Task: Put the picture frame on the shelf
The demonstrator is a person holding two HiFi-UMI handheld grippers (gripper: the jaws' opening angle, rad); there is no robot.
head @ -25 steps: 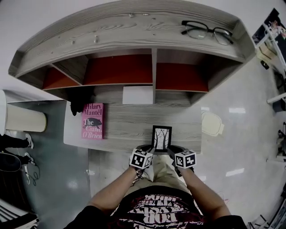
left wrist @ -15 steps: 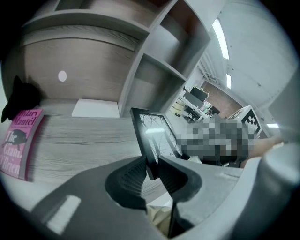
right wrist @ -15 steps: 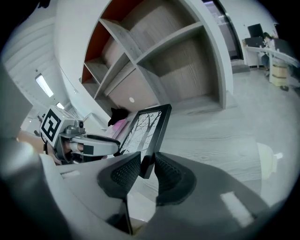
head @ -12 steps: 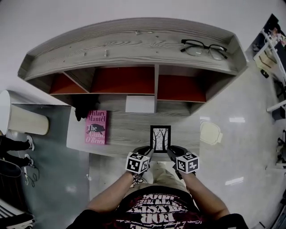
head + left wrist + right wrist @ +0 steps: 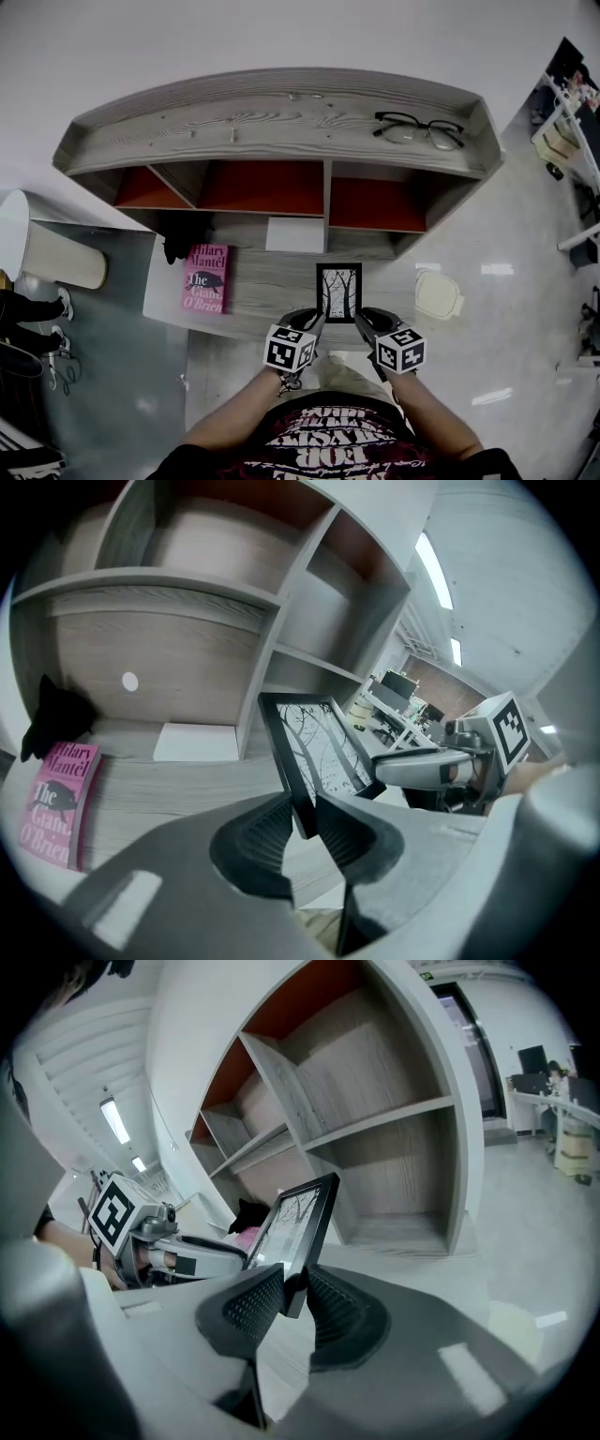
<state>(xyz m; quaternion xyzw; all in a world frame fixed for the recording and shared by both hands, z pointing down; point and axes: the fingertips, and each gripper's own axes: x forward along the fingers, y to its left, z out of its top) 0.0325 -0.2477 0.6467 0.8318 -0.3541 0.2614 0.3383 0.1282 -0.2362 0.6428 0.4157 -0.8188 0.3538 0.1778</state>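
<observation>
Grey wood-grain shelving [image 5: 281,117] with red back panels fills the wall ahead of us, a desk [image 5: 272,281] beneath it. We hold the picture frame [image 5: 338,292] between both tongs. It stands upright, its tree print facing us, over the desk's near edge and in front of the lower compartments. Our left gripper [image 5: 308,322] is clamped on the frame's lower left edge, pads pressed to front and back. Our right gripper [image 5: 367,323] grips the lower right edge, its jaws having just been closing with the frame's rim between them. A pink book [image 5: 207,278] lies flat on the desk to the left, well apart from the frame — spectacles [image 5: 419,129] sit on the top shelf.
</observation>
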